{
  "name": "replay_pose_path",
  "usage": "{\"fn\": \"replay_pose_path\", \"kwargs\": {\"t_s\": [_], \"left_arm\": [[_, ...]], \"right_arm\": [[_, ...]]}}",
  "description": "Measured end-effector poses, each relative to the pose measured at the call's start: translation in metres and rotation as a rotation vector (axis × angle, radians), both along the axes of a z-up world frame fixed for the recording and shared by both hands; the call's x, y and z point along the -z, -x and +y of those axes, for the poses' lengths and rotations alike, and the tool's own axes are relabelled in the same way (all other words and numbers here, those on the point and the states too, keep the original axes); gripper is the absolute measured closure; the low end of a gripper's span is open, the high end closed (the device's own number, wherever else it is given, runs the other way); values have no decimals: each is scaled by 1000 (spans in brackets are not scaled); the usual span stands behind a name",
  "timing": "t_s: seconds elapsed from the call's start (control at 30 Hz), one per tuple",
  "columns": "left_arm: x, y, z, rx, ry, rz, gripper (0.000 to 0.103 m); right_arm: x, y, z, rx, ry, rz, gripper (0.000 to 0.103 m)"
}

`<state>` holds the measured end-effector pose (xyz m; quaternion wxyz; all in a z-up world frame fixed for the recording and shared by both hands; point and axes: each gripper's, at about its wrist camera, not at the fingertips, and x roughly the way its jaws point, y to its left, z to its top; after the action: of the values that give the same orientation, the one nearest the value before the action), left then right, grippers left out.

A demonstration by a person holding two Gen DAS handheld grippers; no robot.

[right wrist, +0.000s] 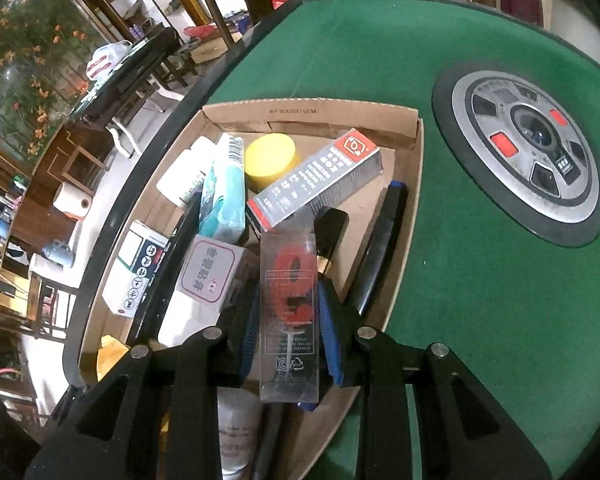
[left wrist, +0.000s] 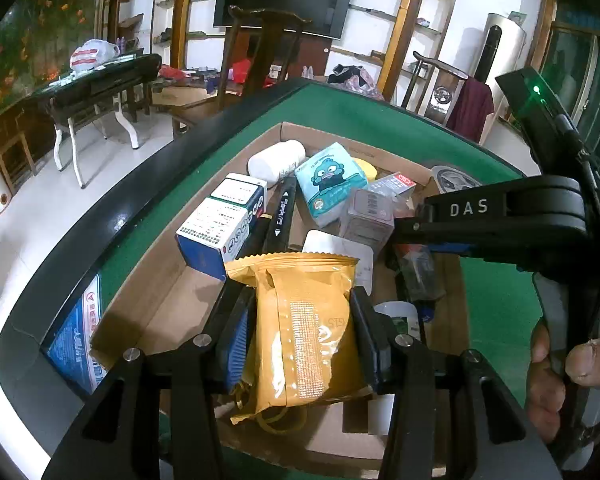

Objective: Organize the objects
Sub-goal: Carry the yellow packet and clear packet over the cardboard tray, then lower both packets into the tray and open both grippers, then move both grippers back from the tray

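Green felt counter (right wrist: 480, 272) carries the cardboard tray (right wrist: 414, 184), both claws over it. My left claw (left wrist: 300, 320) pinches the orange snack packet (left wrist: 304, 328), long axis pointing away. My right claw (right wrist: 286, 320) clamps the clear candle box (right wrist: 290, 320) lengthwise, over the tray's near-right corner.
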<state>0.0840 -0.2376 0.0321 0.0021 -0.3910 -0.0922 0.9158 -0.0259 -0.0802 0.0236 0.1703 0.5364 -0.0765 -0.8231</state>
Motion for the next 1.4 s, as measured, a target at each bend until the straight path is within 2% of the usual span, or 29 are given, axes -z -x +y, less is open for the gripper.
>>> {"fn": "replay_pose_path", "kwargs": {"t_s": [0.5,0.67,0.7,0.77,0.83,0.9,0.93,0.97,1.0,1.07,1.17,1.23,1.4], "left_arm": [[-3,-2,2,-14,8,3,60],[-9,-8,5,-24,9,23,57],[-14,-13,6,-35,21,53,56],[-28,-25,7,-77,60,130,42],[-48,-44,10,-144,130,259,39],[-67,-63,13,-175,171,384,19],[-76,-73,13,-174,165,453,1],[-81,-83,13,-178,155,508,1],[-83,-88,12,-202,155,531,1],[-84,-92,11,-235,155,532,1],[-76,-81,0,-188,48,427,1],[-73,-79,-8,-192,6,394,1],[-72,-85,-3,-236,60,357,1]], "right_arm": [[2,-7,2,1,-5,0,75],[-8,-13,2,-3,3,37,75],[-12,-15,4,-2,10,50,75],[-21,-22,9,14,34,86,75],[-32,-32,16,27,35,148,75],[-44,-44,20,28,2,222,75],[-50,-51,22,28,-18,261,74],[-55,-58,23,26,-38,294,72],[-58,-65,24,20,-61,323,66],[-62,-77,25,11,-89,360,59],[-62,-90,28,-8,-113,389,57],[-58,-99,29,-22,-131,392,57],[-47,-116,31,-51,-161,386,57]]}}
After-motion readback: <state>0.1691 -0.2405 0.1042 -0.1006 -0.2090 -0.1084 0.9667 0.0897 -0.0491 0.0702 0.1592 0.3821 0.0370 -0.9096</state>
